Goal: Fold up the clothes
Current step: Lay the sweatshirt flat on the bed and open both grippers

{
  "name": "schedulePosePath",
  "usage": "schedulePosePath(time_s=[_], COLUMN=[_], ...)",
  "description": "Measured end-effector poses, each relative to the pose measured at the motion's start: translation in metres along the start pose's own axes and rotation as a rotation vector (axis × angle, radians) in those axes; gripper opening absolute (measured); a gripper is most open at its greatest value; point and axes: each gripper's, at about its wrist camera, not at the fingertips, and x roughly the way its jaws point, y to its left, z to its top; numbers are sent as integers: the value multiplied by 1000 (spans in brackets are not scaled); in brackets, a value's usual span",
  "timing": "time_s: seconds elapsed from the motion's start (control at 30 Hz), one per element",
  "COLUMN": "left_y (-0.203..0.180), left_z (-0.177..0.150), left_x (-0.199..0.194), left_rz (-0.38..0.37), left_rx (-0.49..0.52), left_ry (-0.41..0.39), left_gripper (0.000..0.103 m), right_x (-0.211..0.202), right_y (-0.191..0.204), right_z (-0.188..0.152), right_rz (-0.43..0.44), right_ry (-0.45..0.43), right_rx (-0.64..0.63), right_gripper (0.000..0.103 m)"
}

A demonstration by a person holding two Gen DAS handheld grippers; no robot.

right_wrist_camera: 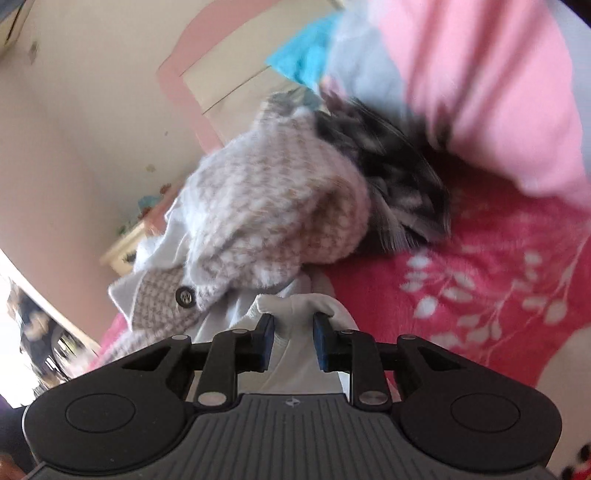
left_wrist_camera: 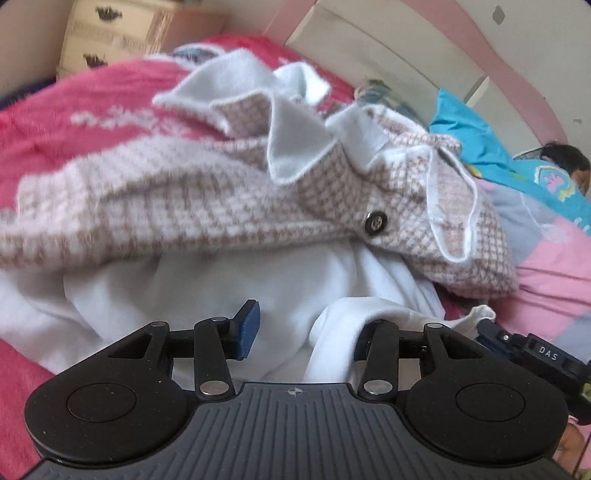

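Observation:
A white garment (left_wrist_camera: 207,280) lies crumpled on the red blanket (left_wrist_camera: 55,110). A beige-and-white checked knit cardigan (left_wrist_camera: 207,192) with a dark button (left_wrist_camera: 375,223) is heaped over it. My left gripper (left_wrist_camera: 306,336) stands open over the white cloth; a fold drapes over its right finger and its left pad (left_wrist_camera: 249,330) is bare. In the right wrist view my right gripper (right_wrist_camera: 293,341) is shut on a bunched end of the white garment (right_wrist_camera: 295,306), just below the cardigan (right_wrist_camera: 273,206). The right gripper's body (left_wrist_camera: 535,354) shows at the left view's right edge.
A black-and-white garment (right_wrist_camera: 391,177) lies behind the cardigan. A pink and grey quilt (left_wrist_camera: 554,266), a blue pillow (left_wrist_camera: 465,129) and a person's dark-haired head (left_wrist_camera: 569,158) are on the right. A pink-and-cream headboard (left_wrist_camera: 406,48) and a cream dresser (left_wrist_camera: 110,33) stand behind.

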Motion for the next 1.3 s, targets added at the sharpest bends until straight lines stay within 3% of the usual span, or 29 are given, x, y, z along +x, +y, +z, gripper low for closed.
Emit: schedulePosePath(time_s=[0.13,0.27,0.3,0.37,0.5,0.6,0.77,0.9,1.07,1.3], left_y=[13,12,9,8,7,9,8,-4,-14,-21], left_z=[4,7,6,6,7,9,6,-14,-49,-92], left_x=[1,-6,-8,-19,-46,-68,-99,-115,-127,-154], left_rz=[-88,-120,-113,-114,-127,-84,-36,44,102,122], left_rx=[-123,-164,-163,-159,-148,-125,-67,85,224,318], left_ry=[60,114,133,140,108,50,6,-24,2,33], left_gripper=[46,49,50,55,66,68,68,69,69,73], right_x=[36,39,37,32,24,8,-52,-109,-189,-265], right_y=[-16,-6,-2,6,23,37,56,66,64,46], right_z=[8,13,14,13,8,3,-2,-17,-59,-126], right_rz=[-85,-148,-157,-183,-271,-301,-262,-248,-201,-139], right_ry=[142,168,165,158,159,133,33,-16,-20,9], right_rx=[112,159,149,106,-34,-119,-214,-281,-213,-79], right_gripper=[24,29,37,43,44,44,44,44,49,51])
